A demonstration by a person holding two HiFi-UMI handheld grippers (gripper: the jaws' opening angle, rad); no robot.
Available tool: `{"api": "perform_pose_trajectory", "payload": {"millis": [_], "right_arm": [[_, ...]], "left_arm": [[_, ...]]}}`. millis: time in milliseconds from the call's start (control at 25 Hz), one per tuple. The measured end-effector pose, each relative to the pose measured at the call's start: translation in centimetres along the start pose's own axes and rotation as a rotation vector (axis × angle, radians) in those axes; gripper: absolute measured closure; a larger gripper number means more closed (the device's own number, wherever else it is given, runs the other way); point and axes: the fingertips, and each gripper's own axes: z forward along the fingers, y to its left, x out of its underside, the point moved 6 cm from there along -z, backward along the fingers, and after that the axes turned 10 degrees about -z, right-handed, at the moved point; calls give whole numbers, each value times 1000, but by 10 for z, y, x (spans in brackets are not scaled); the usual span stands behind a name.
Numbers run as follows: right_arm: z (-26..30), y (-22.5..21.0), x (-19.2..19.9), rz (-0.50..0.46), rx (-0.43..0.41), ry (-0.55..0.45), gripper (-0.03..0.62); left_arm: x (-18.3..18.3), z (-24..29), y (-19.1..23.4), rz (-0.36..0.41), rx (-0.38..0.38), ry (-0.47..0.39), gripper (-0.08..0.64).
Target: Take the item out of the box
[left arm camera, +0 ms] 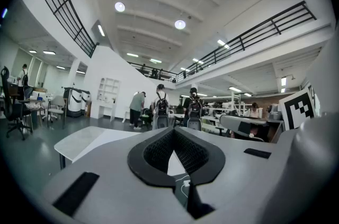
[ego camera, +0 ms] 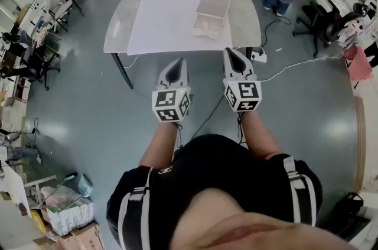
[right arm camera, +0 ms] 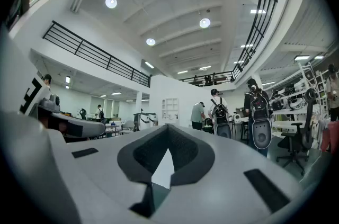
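The left gripper (ego camera: pixel 176 64) is shut tight, with nothing in it; the right gripper (ego camera: pixel 235 54) is shut tight and empty too. They are side by side, close to the person, and both point flat at the table (ego camera: pixel 165 24); they touch nothing. The box (ego camera: pixel 211 15) sits on the table, ahead of the right gripper and well apart from it; I cannot tell what is inside.

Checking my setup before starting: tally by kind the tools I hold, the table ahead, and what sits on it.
Tools: 2 (left tool, right tool)
Table: 1
Box: 1
White mat: 1
Total: 5
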Motion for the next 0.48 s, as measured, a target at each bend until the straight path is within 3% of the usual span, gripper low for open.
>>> {"api": "perform_pose_trajectory", "payload": {"millis": [480], "right_arm": [[4, 1, 2, 32, 0, 3, 578]], "left_arm": [[2, 6, -3, 12, 16, 19, 548]]}}
